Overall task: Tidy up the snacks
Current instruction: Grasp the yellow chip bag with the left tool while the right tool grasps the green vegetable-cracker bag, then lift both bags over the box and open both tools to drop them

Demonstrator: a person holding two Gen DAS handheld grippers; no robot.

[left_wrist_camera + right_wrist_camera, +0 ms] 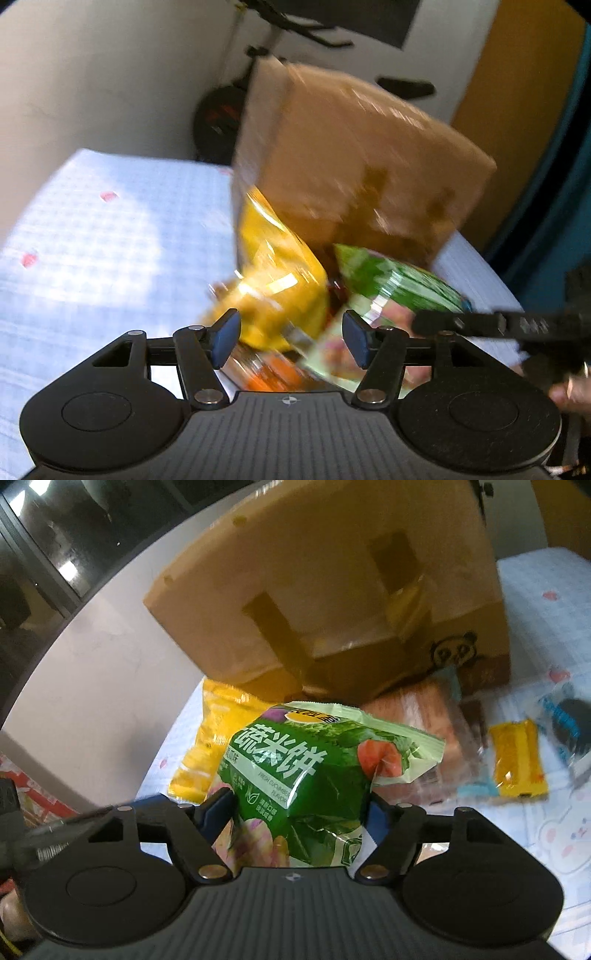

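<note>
I see a green bag [303, 775] with white lettering and a red patch, a yellow bag [207, 746] behind it, a tan box [332, 590] with darker brown tape, a small yellow packet [519, 764], and a pale blue checked cloth [92, 229] with pink spots.

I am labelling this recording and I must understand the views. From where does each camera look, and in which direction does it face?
Left wrist: sits on the left gripper, looking forward past its open, empty fingers at the tilted cardboard box and yellow bag on the checked cloth; the right gripper enters from the right edge.
Right wrist: sits on the right gripper, looking forward at the green rice-cracker bag clamped between its fingers, with the box behind.
Shared: the box, the yellow bag and the green bag appear in both views.
</note>
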